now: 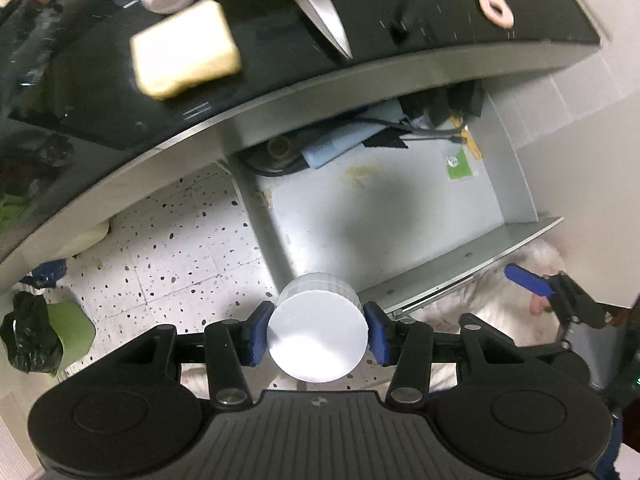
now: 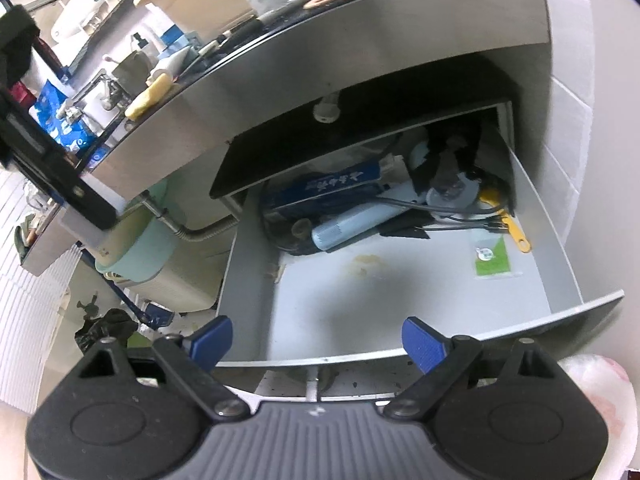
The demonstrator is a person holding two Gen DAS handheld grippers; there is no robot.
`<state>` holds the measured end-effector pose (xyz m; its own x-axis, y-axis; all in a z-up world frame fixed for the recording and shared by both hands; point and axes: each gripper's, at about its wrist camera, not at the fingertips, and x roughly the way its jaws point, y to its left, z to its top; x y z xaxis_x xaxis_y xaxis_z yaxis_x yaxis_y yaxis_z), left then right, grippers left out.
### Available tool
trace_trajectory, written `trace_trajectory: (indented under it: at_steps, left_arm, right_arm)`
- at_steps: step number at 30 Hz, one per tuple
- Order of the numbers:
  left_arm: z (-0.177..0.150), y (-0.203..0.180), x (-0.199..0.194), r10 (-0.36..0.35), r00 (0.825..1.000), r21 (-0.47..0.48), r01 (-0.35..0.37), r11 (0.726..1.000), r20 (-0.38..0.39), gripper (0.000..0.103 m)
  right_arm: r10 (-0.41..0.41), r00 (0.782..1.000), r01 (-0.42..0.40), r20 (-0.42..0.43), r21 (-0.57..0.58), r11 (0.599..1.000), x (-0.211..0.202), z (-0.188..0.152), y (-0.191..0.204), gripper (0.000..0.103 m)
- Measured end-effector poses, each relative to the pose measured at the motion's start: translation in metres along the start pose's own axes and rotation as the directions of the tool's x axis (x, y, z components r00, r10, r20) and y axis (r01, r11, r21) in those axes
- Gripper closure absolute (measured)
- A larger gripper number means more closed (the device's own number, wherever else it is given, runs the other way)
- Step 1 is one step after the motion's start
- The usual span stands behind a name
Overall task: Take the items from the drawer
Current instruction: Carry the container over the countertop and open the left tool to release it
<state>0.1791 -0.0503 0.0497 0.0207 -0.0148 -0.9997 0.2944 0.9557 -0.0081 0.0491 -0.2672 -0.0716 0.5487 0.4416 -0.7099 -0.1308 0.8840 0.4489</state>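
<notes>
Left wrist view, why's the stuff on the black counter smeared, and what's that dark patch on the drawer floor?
Left wrist view: motion blur smears the sponge and knife; the white jar in the left gripper stays sharp. Both views: a soft shadow darkens the drawer floor. Fisheye bends the counter edge.

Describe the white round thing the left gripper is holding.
The white container is a round, cylinder-like piece, apparently matte plastic, with a flat smooth end facing the camera and fine vertical ribs around its side. The left gripper clamps it between its blue pads, lifted above the open drawer's front corner. Nothing else touches it.
</notes>
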Motion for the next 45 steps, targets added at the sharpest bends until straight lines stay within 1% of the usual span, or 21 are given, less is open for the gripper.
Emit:
trace_trajectory:
  at_steps: [4,6,12,17,20,24,26,27,28,30,31,36,43,45]
  left_arm:
    - [-0.004,0.017,-0.028,-0.009,1.000,-0.015,0.009,1.000,0.010,0.055]
    - [-0.002,0.028,-0.042,-0.002,1.000,-0.032,0.003,0.999,0.029,0.055]
    - [0.011,0.055,-0.067,0.007,0.997,-0.087,0.000,0.996,0.071,0.055]
    - [0.035,0.082,-0.075,0.012,0.995,-0.148,0.002,0.989,0.097,0.055]
    - [0.053,0.104,-0.077,0.016,0.993,-0.199,0.008,0.980,0.119,0.055]
    - [0.080,0.132,-0.072,0.019,0.990,-0.269,0.020,0.963,0.140,0.055]
    - [0.090,0.142,-0.066,0.011,0.989,-0.290,0.033,0.957,0.149,0.055]
    - [0.097,0.146,-0.065,0.025,0.986,-0.296,0.026,0.955,0.168,0.055]
    - [0.103,0.148,-0.063,0.026,0.986,-0.303,0.025,0.953,0.165,0.055]
    - [0.115,0.156,-0.063,-0.002,0.981,-0.323,0.065,0.944,0.192,0.055]
    - [0.120,0.159,-0.063,-0.005,0.981,-0.330,0.070,0.941,0.196,0.055]
    - [0.138,0.162,-0.065,0.015,0.980,-0.338,0.053,0.940,0.197,0.055]
    - [0.142,0.157,-0.064,0.038,0.977,-0.317,0.030,0.948,0.208,0.055]
    - [0.140,0.157,-0.064,0.035,0.976,-0.314,0.036,0.949,0.216,0.054]
  right_arm:
    - [-0.002,1.000,0.002,-0.012,-0.004,1.000,0.005,0.006,0.009,0.011]
    - [0.006,1.000,-0.006,-0.016,-0.004,1.000,0.006,0.009,0.013,0.011]
    - [0.012,1.000,-0.012,-0.019,-0.013,1.000,0.010,0.019,0.022,0.011]
    - [0.004,1.000,-0.004,-0.016,-0.016,1.000,0.009,0.026,0.025,0.011]
    - [-0.008,1.000,0.008,-0.012,-0.006,1.000,0.008,0.029,0.024,0.011]
    - [-0.029,1.000,0.029,-0.010,0.002,1.000,0.005,0.032,0.024,0.011]
    - [-0.035,0.999,0.035,-0.009,0.003,0.999,0.005,0.033,0.025,0.011]
    - [-0.038,0.999,0.038,-0.009,0.002,0.999,0.005,0.034,0.025,0.011]
    - [-0.041,0.999,0.041,-0.008,-0.001,0.999,0.006,0.034,0.026,0.011]
    - [-0.048,0.999,0.048,-0.008,-0.009,0.999,0.007,0.034,0.029,0.011]
    - [-0.053,0.999,0.053,-0.009,-0.010,0.999,0.007,0.034,0.029,0.011]
    - [-0.059,0.998,0.059,-0.011,-0.008,0.998,0.006,0.036,0.030,0.011]
    - [-0.059,0.998,0.059,-0.006,-0.010,0.998,0.007,0.040,0.031,0.011]
    - [-0.065,0.998,0.065,-0.009,-0.013,0.998,0.009,0.039,0.032,0.011]
